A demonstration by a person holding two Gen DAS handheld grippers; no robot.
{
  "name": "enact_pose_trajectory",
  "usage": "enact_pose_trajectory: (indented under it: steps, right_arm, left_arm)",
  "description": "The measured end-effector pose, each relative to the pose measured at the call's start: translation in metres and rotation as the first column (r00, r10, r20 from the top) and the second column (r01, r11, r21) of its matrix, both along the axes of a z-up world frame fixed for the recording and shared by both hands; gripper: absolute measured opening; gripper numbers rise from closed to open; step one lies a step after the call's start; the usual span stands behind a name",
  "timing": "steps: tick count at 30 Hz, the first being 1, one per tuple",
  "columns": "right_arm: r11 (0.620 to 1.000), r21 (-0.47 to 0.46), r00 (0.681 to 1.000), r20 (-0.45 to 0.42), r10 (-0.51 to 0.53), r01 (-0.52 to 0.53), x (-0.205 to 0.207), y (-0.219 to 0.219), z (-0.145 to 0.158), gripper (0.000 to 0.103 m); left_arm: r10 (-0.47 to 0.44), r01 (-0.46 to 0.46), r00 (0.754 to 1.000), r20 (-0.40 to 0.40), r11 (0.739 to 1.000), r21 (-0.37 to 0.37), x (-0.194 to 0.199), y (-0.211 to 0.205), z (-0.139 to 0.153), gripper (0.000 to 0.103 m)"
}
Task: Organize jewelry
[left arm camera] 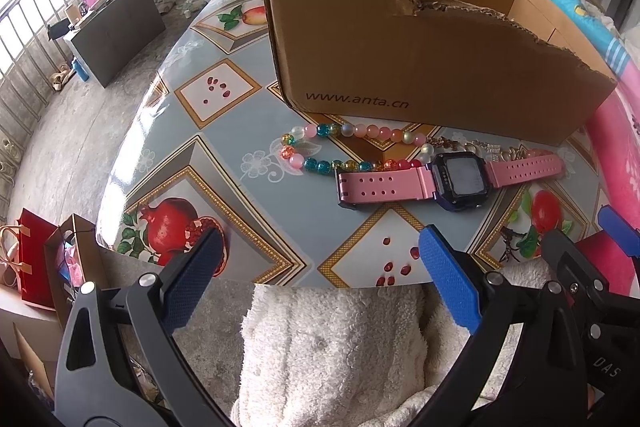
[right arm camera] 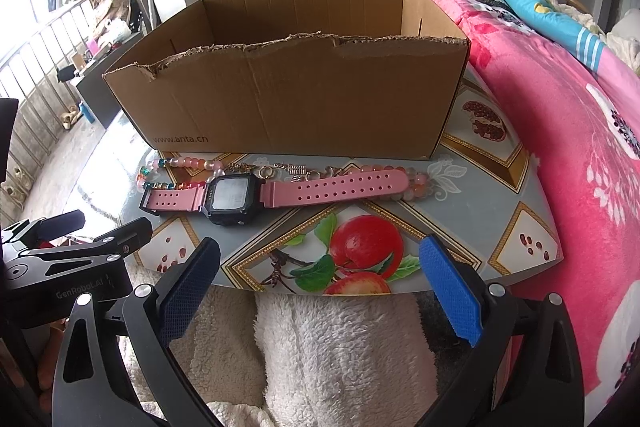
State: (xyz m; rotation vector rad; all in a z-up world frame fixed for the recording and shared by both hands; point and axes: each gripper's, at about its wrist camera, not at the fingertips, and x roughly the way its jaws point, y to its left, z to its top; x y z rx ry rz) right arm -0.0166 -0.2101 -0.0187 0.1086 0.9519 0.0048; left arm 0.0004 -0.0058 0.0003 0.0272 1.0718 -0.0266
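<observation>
A pink-strapped watch (left arm camera: 452, 179) (right arm camera: 256, 193) with a dark square face lies flat on the table, in front of an open cardboard box (left arm camera: 420, 67) (right arm camera: 296, 99). Behind the watch, a string of coloured glass beads (left arm camera: 340, 147) (right arm camera: 176, 167) with small metal charms (right arm camera: 298, 170) lies along the box's front wall. My left gripper (left arm camera: 316, 283) hovers open at the table's near edge, short of the watch. My right gripper (right arm camera: 320, 291) is open too, near the same edge, with nothing between its fingers. The box's inside floor is hidden.
The round table (left arm camera: 208, 155) (right arm camera: 500, 211) carries a fruit-print cloth. A pink floral blanket (right arm camera: 560, 131) rises right of it. White fleece (left arm camera: 332, 347) (right arm camera: 344, 355) lies below the grippers. Red gift bags (left arm camera: 36, 259) stand on the floor at left. The other gripper (right arm camera: 60, 259) shows at left.
</observation>
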Motion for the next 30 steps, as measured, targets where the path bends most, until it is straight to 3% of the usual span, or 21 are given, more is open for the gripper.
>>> enact_pose_trajectory:
  steps: [30]
  right_arm:
    - [1.000,0.000,1.000,0.005,0.000,0.000,0.0004,-0.0026,0.0027,0.097]
  left_arm:
    - [-0.001,0.001,1.000,-0.001,1.000,-0.003,-0.0003,-0.0019,0.0003,0.094]
